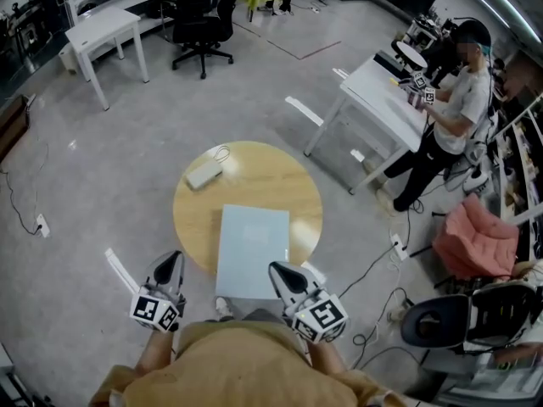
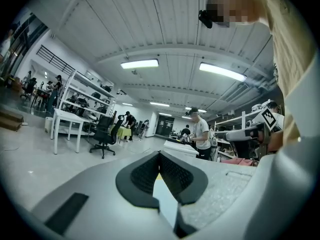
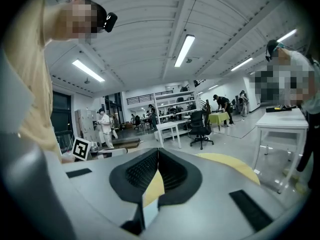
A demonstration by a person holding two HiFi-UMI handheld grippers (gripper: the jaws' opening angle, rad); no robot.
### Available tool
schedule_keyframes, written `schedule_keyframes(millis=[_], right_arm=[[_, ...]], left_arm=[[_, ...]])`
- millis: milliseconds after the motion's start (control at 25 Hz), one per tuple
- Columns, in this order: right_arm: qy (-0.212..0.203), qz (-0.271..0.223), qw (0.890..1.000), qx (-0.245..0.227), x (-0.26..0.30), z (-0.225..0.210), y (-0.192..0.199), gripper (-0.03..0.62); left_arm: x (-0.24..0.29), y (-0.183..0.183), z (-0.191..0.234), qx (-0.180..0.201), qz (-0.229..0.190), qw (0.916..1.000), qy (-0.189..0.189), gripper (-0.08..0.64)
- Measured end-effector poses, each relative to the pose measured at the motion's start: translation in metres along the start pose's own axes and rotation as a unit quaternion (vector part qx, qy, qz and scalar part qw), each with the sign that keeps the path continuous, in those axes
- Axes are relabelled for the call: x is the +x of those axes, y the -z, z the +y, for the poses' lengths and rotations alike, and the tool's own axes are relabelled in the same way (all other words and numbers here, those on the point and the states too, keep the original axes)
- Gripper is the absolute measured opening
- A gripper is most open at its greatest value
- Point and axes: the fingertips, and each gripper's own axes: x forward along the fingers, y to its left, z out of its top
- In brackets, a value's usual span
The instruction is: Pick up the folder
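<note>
Mustard-yellow shirt of the person sits nearest, at the near side of the round yellow wooden table. Pale blue rectangular folder lies flat on the table's near half and seems to overhang the near edge. Left gripper is just off the table's near-left rim, right gripper over its near edge by the folder's corner; both clenched, empty. Small white adapter sits on the table's far-left. Approach step; next needs jaws opened and that edge pinched.

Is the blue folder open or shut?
Shut. The folder lies flat on the round table as one plain cover, with no pages or inside showing.
</note>
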Motion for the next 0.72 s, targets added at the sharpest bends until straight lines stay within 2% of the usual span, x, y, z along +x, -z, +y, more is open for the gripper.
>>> schedule_keyframes(millis=[320, 600, 720], right_arm=[[0.001, 0.007, 1.0, 0.001, 0.005, -0.009, 0.001, 0.0], [0.0, 0.002, 0.999, 0.033, 0.0, -0.04, 0.012, 0.0], [-0.003, 0.015, 0.999, 0.05, -0.008, -0.053, 0.021, 0.0]], left_arm=[[0.007, 0.008, 0.0, -0.016, 0.009, 0.9998, 0.003, 0.003], [0.026, 0.018, -0.003, -0.017, 0.013, 0.9998, -0.005, 0.003], [0.034, 0.023, -0.011, -0.021, 0.015, 0.9997, -0.007, 0.003]])
